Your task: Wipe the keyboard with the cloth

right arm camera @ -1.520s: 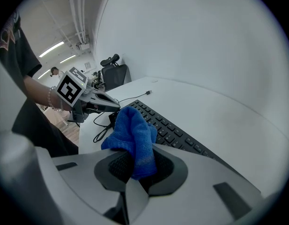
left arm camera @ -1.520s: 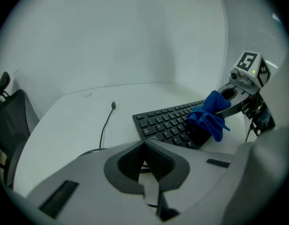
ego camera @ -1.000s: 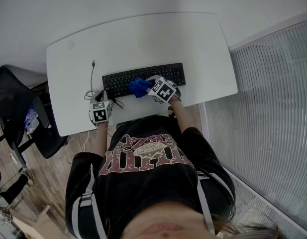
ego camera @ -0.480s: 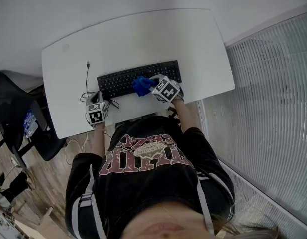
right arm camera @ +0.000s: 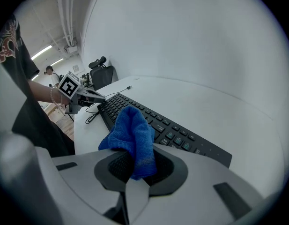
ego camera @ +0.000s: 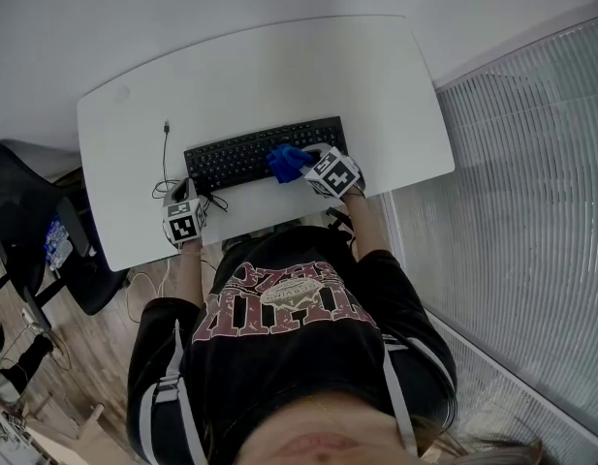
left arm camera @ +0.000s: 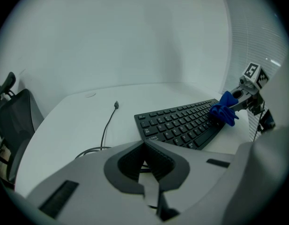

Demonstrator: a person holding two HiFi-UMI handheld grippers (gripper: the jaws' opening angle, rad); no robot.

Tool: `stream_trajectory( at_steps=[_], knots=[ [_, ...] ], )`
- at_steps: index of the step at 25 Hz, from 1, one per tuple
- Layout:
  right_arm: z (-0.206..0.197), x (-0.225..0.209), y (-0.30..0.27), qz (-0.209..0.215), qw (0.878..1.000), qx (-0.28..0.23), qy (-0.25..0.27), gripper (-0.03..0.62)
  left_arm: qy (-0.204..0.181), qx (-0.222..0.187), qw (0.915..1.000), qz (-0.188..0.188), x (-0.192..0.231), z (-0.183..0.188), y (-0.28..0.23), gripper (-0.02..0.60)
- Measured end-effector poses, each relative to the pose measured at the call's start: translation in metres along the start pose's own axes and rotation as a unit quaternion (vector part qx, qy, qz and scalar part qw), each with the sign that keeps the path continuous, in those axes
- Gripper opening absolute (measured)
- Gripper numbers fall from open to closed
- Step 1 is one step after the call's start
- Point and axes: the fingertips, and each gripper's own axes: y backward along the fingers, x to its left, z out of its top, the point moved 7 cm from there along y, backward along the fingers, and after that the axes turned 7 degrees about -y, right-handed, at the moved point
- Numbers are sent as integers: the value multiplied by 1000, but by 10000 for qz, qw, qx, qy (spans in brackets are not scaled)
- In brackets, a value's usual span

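Note:
A black keyboard lies on the white desk; it also shows in the left gripper view as the keyboard and in the right gripper view as the keyboard. My right gripper is shut on a blue cloth, which rests on the keyboard's right part. The cloth bunches up between the jaws. My left gripper is shut and holds nothing, near the desk's front edge, left of the keyboard. The cloth is seen far right from there.
The keyboard's black cable loops on the desk beside the left gripper, plug end lying loose. A black office chair stands left of the desk. A slatted panel runs along the right.
My right gripper has slid the blue cloth to the right along the keyboard. The left gripper has stayed by the keyboard's left end.

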Motion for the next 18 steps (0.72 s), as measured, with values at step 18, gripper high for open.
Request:
stream_trajectory(
  at_steps=[18],
  knots=[
    [-29, -31, 22, -364, 9986, -67, -378, 64, 0, 51, 10000, 70, 0, -4, -3, 32]
  ],
)
